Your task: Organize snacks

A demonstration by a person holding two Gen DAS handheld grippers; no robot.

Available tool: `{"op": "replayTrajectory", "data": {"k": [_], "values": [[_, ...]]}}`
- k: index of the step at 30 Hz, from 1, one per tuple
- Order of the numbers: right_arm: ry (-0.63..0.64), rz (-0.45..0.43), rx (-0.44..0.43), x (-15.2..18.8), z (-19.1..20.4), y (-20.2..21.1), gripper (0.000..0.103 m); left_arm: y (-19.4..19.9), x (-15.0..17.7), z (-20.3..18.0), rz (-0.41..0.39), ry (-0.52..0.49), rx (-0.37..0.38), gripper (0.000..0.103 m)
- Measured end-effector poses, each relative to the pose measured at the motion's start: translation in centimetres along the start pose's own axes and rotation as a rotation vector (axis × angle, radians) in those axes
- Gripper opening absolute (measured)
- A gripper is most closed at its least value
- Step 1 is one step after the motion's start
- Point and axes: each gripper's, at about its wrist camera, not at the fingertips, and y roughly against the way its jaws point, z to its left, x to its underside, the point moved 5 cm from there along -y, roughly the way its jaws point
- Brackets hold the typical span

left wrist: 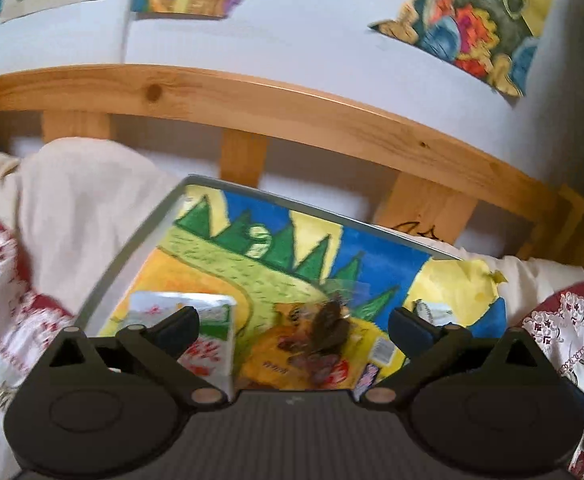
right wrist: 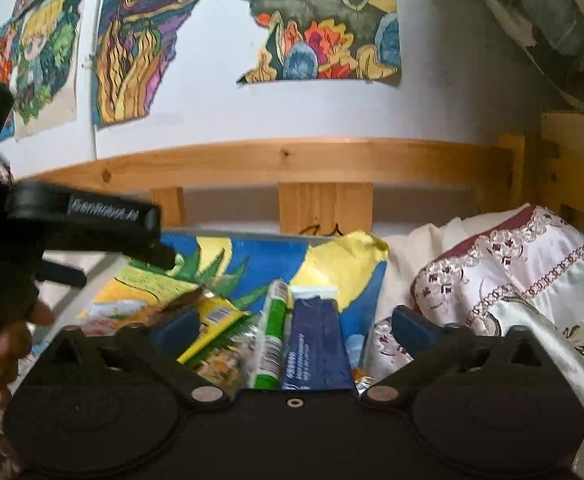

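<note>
Two grippers hang wide open, empty, over the tray [left wrist: 132, 264]. Right gripper [right wrist: 292, 326]: blue bar [right wrist: 318, 344] and green stick [right wrist: 272, 340] lie between its fingers, long axes along them. Left gripper [left wrist: 292, 324] faces the yellow pack [left wrist: 292, 356], white pack [left wrist: 208, 332] by its left finger.

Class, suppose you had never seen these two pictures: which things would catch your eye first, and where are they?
First, the bright crayon drawing of green trees, blue sky and yellow ground, lying under the snack packets in the middle. Next, the colourful drawings stuck on the white wall above the wooden bed rail. Low in the right wrist view, a green tube-shaped packet lies beside a dark blue packet, between the open right gripper.
</note>
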Motion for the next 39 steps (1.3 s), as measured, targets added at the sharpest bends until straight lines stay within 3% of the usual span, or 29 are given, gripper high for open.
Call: {"op": "replayTrajectory", "data": {"k": [5, 13, 24, 39], "values": [[0.032, -0.019, -0.011, -0.4, 1.0, 1.5, 0.102, 2.7, 1.1, 2.4, -0.04, 0.055, -0.035, 0.102], [0.087, -0.069, -0.027, -0.6, 2.6, 4.5, 0.102, 7.3, 2.3, 3.6, -0.104, -0.003, -0.089, 0.102], [0.077, -0.113, 0.005, 0.0, 3.5, 8.5, 0.102, 12.6, 4.6, 4.6, -0.135, -0.082, -0.103, 0.102], [0.031, -0.104, 0.037, 1.8, 3.9, 15.3, 0.102, 18.7, 8.9, 7.0, -0.132, -0.098, -0.108, 0.102]]}}
